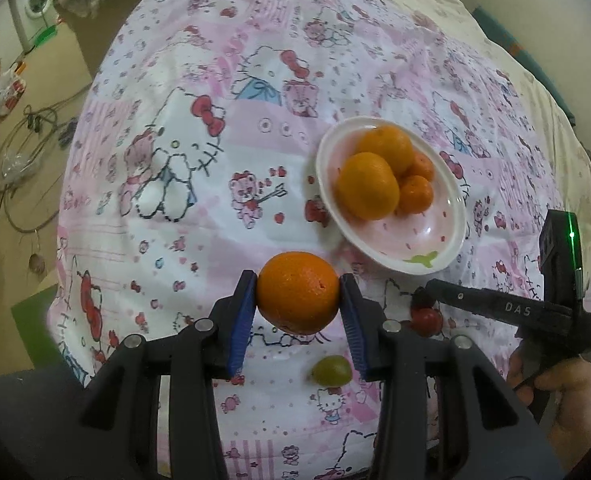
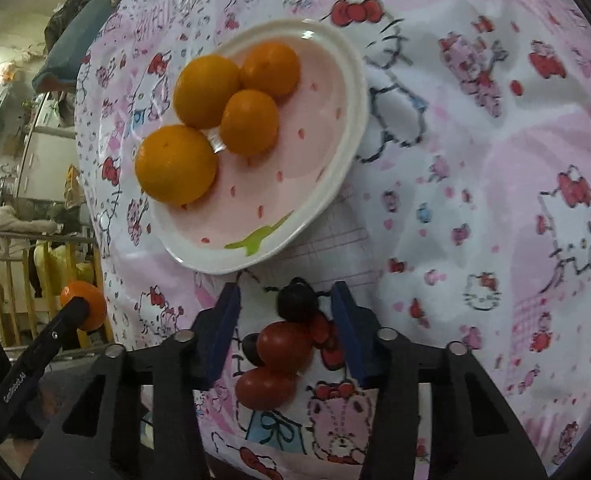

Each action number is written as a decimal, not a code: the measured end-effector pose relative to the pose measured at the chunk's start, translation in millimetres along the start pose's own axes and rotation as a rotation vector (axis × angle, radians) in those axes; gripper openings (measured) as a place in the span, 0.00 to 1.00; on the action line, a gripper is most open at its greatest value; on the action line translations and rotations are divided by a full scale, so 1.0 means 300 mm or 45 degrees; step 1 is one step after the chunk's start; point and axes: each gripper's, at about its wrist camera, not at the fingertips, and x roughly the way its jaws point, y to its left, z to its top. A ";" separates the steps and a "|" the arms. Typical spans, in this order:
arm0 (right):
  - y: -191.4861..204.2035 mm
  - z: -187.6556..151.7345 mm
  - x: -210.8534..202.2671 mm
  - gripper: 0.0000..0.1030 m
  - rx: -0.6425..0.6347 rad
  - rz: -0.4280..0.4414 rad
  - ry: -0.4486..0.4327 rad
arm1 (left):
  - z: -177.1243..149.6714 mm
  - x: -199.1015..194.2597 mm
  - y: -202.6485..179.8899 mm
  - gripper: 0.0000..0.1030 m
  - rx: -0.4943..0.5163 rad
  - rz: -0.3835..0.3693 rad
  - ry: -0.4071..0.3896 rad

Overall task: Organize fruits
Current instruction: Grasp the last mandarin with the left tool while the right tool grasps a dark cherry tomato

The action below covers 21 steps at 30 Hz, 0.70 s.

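4 oranges (image 2: 211,128) sit in my plate (image 2: 335,176) mid-bedsheet (image 2: 475,160), while my left gripper (image 1: 298,300) pinches 1 orange (image 1: 298,298) aloft and my right gripper (image 2: 285,336) straddles cherry tomatoes (image 2: 283,352), jaws spread.

Only two pieces of writing can be read here. In the left wrist view, the right hand-held gripper (image 1: 419,294) comes in from the right side, and on its black arm the pale capital letters "DAS" stand, a little tilted. In the right wrist view, the left hand-held gripper (image 2: 80,307) shows at the lower left, and along its black arm there is a small white word printed sideways; it looks like a brand name, but the letters are too small and blurred to read with certainty. The bed sheet (image 1: 223,128) carries printed cartoon cats and bears, with no letters that I can read. The plate (image 2: 335,184) has only painted marks, no text.
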 end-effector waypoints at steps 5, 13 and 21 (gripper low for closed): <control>0.019 -0.001 0.042 0.40 -0.025 -0.062 0.030 | 0.001 0.002 -0.004 0.36 -0.009 -0.010 0.010; 0.027 -0.013 0.037 0.23 -0.106 -0.123 0.006 | 0.007 -0.003 -0.056 0.36 0.035 -0.019 -0.009; 0.023 -0.031 -0.064 0.23 -0.107 -0.027 -0.092 | 0.018 0.023 -0.116 0.36 0.066 -0.006 -0.003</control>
